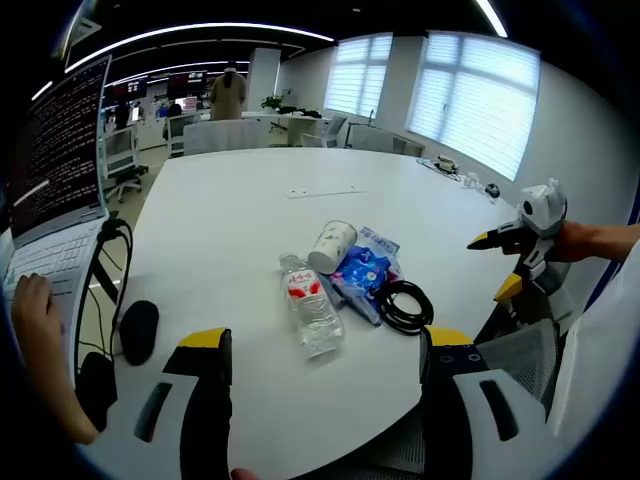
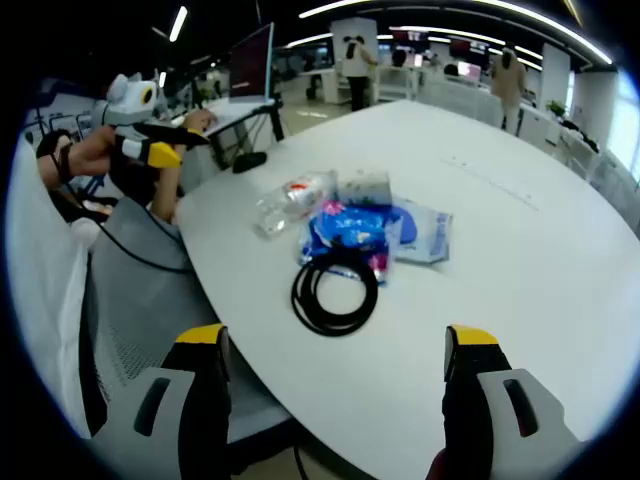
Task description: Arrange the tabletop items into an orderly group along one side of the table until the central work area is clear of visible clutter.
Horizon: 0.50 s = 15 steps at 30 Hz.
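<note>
Left gripper view: both tongs hovering apart, empty | clear plastic bottle (image 1: 310, 305), white paper cup (image 1: 332, 245), blue packets (image 1: 362, 270), black cable coil (image 1: 404, 305) sitting clustered near white counter (image 1: 240, 215) edge | step: approaching; next: grasping an outlying item.

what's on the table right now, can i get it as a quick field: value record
table: white table, rounded edge
bottle: clear water bottle, lying on its side
cup: paper cup, tipped over, beside the bottle
packets: blue packets, piled together
cable: black coiled cable, nearest the table edge
laptop: laptop, open, at table end
left gripper: open, off the table
right gripper: open, holds nothing
</note>
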Each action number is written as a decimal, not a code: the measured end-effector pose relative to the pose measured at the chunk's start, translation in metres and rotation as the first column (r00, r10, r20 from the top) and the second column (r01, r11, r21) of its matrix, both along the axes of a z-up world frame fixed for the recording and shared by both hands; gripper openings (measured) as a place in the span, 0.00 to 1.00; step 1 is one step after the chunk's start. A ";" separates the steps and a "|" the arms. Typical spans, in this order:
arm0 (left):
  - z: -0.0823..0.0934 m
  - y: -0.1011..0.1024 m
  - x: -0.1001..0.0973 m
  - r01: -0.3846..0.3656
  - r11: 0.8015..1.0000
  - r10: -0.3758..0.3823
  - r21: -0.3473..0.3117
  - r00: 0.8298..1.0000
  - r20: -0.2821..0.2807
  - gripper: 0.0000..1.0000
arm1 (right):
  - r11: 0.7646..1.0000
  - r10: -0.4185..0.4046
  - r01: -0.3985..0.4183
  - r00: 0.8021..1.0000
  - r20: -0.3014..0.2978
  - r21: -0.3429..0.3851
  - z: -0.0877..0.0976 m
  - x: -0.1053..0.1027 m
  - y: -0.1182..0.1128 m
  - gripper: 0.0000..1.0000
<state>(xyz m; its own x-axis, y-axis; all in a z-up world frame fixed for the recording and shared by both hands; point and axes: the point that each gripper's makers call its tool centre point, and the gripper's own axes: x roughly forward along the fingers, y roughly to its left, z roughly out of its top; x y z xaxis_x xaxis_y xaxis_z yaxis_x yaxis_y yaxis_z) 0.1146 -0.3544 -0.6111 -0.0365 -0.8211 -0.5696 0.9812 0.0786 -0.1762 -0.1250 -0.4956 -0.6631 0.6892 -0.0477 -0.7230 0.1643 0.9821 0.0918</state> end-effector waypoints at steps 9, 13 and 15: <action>-0.003 0.001 -0.001 0.009 1.000 -0.009 0.009 1.000 0.007 0.78 | 1.000 0.006 -0.006 1.000 -0.009 -0.002 0.000 -0.001 0.001 0.87; -0.002 0.001 -0.001 0.007 1.000 -0.007 0.007 1.000 0.007 0.78 | 1.000 0.006 -0.006 1.000 -0.012 -0.003 0.000 -0.002 0.000 0.87; -0.002 0.001 -0.001 0.006 1.000 -0.007 0.007 1.000 0.007 0.78 | 1.000 0.006 -0.006 1.000 -0.011 -0.004 0.000 -0.002 0.000 0.87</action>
<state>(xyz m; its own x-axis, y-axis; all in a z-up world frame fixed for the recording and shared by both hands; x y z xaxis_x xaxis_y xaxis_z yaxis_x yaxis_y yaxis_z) 0.1138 -0.3537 -0.6132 -0.0381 -0.8169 -0.5755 0.9828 0.0734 -0.1692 -0.1266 -0.4954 -0.6630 0.6812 -0.0464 -0.7306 0.1592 0.9835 0.0860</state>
